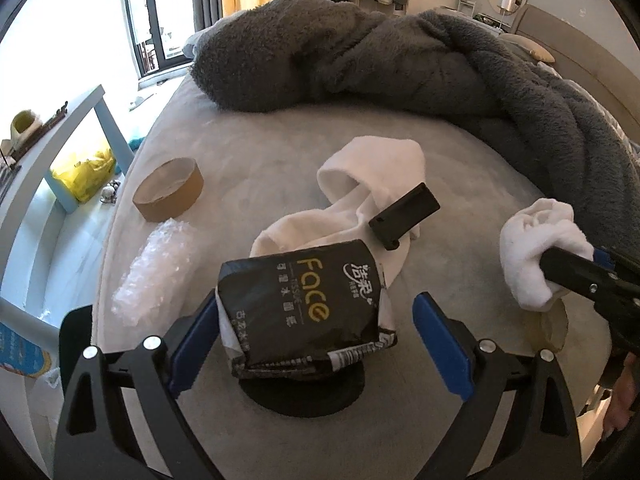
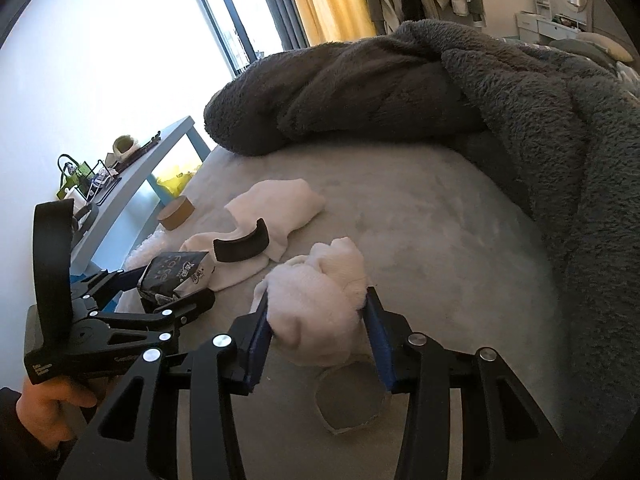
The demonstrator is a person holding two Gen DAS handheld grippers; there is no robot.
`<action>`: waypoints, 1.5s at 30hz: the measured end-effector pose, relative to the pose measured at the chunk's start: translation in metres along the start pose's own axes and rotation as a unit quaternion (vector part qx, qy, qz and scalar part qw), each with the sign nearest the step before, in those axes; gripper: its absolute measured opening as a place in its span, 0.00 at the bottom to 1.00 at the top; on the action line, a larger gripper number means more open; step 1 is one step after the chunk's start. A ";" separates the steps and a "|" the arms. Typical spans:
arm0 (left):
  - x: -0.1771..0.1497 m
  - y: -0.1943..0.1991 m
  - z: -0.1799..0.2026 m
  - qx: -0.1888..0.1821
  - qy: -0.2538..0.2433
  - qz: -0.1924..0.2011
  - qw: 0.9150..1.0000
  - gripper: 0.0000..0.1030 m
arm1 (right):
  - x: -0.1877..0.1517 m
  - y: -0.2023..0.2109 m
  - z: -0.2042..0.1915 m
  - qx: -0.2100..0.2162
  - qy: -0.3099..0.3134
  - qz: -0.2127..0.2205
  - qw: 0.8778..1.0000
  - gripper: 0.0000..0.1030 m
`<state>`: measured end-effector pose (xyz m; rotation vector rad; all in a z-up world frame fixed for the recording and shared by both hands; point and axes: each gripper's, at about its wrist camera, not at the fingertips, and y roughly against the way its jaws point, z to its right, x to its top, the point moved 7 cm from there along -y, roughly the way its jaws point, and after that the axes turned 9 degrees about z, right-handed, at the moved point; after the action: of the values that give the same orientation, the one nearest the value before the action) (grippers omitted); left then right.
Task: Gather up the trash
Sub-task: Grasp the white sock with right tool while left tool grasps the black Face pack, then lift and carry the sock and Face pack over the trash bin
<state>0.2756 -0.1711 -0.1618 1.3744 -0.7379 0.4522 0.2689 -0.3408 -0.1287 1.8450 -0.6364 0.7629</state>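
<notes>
I see the bed, blanket heaped at its far end. Socks lie mid-bed; tissue pack just in front of them, between my left gripper's spread, unclenched jaws. Right gripper is clamped on a white wad.

Daylight enters from window, upper left in both views; panes blown out to white glare. Bed surface evenly lit, shadows soft. Dark blanket loses detail in folds. Strong fisheye curvature, black vignette at corners. Focus sharp at centre; slight softness toward rims.
</notes>
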 end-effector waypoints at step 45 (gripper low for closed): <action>0.020 0.075 -0.153 -0.056 0.065 0.102 0.991 0.76 | 0.071 -0.063 -0.192 0.062 0.088 0.032 0.994 0.43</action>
<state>0.2702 -0.0113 -0.0991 1.1573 -0.7889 0.6458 0.3193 -0.1457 -0.0557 1.8506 -0.5460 1.0148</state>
